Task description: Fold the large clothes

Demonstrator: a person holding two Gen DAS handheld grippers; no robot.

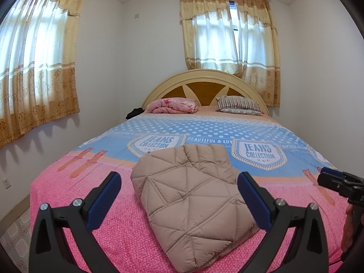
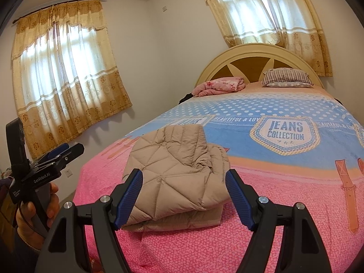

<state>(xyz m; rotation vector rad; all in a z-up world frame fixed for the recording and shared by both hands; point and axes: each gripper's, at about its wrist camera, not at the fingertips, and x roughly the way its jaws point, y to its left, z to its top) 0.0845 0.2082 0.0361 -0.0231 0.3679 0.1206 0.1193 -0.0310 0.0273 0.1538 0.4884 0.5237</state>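
A beige quilted puffer jacket [image 1: 193, 200] lies folded into a compact stack on the pink end of the bed; it also shows in the right wrist view [image 2: 175, 170]. My left gripper [image 1: 179, 195] is open and empty, held above the bed with the jacket seen between its blue pads. My right gripper [image 2: 184, 195] is open and empty too, hovering at the jacket's near edge without touching it. The right gripper also appears at the right edge of the left wrist view [image 1: 336, 182]. The left gripper appears at the left of the right wrist view [image 2: 61, 152].
The bed [image 1: 227, 129] has a pink and blue "Jeans Collection" cover. A pink folded blanket [image 1: 173, 105] and a striped pillow [image 1: 238, 105] lie by the arched headboard [image 1: 204, 79]. Curtained windows are on the left and far walls. Tiled floor [image 1: 16, 234] lies left of the bed.
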